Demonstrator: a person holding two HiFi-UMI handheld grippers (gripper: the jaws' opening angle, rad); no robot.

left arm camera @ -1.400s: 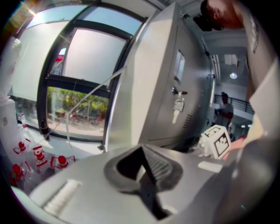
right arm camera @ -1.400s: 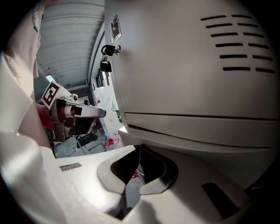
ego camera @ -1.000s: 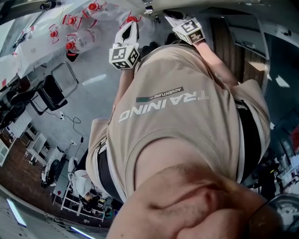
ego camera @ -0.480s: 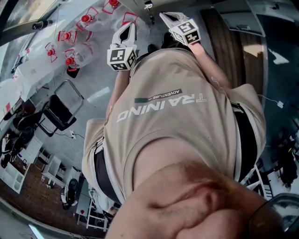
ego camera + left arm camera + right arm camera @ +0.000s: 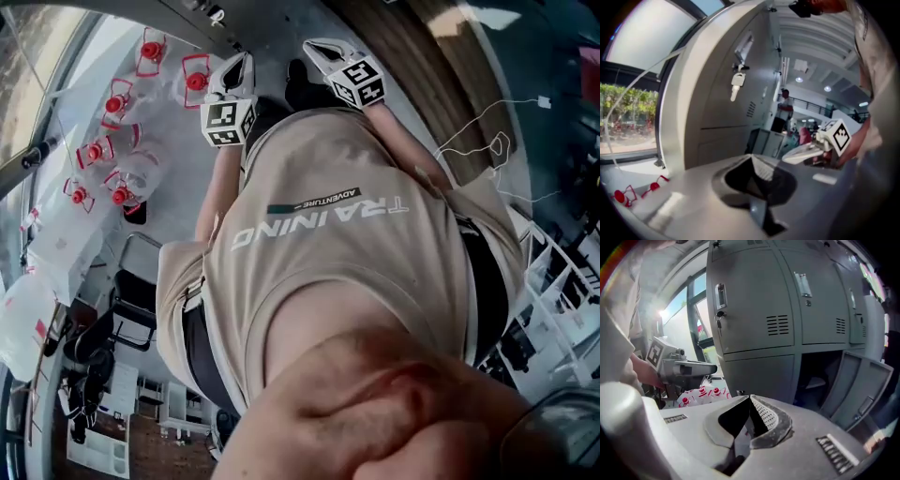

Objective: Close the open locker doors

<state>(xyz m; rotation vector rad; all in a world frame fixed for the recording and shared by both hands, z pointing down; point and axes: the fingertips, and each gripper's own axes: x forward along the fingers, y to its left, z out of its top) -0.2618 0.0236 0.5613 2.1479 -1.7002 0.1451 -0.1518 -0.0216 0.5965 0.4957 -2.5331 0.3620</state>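
Note:
In the right gripper view a bank of grey lockers (image 5: pixel 754 301) stands close ahead. One lower locker door (image 5: pixel 855 383) hangs open to the right of its dark compartment (image 5: pixel 818 378). My right gripper (image 5: pixel 751 403) is shut and holds nothing, well short of that door. My left gripper (image 5: pixel 752 161) is also shut and empty, facing a closed locker door with a key (image 5: pixel 737 86) hanging in its lock. In the head view both grippers are held out past the person's beige shirt (image 5: pixel 347 244), the left gripper (image 5: pixel 234 67) beside the right gripper (image 5: pixel 319 47).
Several clear water bottles with red caps (image 5: pixel 117 103) stand on the floor to the left, seen again as red-capped bottles (image 5: pixel 701 394) low beside the lockers. A black chair (image 5: pixel 131 305) and a window with greenery (image 5: pixel 628 110) lie further left.
The head view has swung round: the red-capped bottles and the chair have slid down and left in the picture. Both grippers stay side by side ahead of the chest.

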